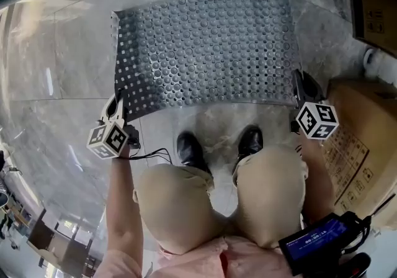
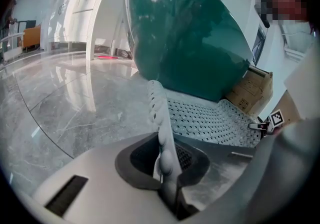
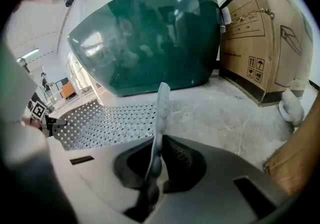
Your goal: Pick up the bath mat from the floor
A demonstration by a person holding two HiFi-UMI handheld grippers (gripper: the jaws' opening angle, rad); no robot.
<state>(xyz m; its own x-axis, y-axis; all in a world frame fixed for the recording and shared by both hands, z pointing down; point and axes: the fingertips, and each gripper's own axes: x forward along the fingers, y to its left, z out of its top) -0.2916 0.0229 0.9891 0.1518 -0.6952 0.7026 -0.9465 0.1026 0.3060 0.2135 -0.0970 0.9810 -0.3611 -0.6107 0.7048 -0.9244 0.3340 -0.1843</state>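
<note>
Underneath everything, a grey marble floor (image 1: 62,72), glossy and veined. At its far end, a big dark-green rounded shape (image 2: 190,43) - hard to tell what it is. Spread between that and the feet, the bath mat (image 1: 205,47): grey, covered in round bumps and punched holes, far part flat on the floor, near edge lifted at both near corners. Off to the right, cardboard boxes (image 1: 363,140), one just beside the mat's right edge.

In the head view, low in the middle, two bent knees in beige trousers (image 1: 180,202). Just past them, black shoes (image 1: 189,149), toes close to the mat's raised edge. Near the right knee, a dark device with a blue screen (image 1: 316,236), cable trailing from it.

Left gripper (image 2: 167,160) clenched on the mat's near left corner - edge of the mat standing upright, pinched between the jaws. Right gripper (image 3: 152,168) clamped the same way on the near right corner, mat edge rising straight up out of the jaws.
</note>
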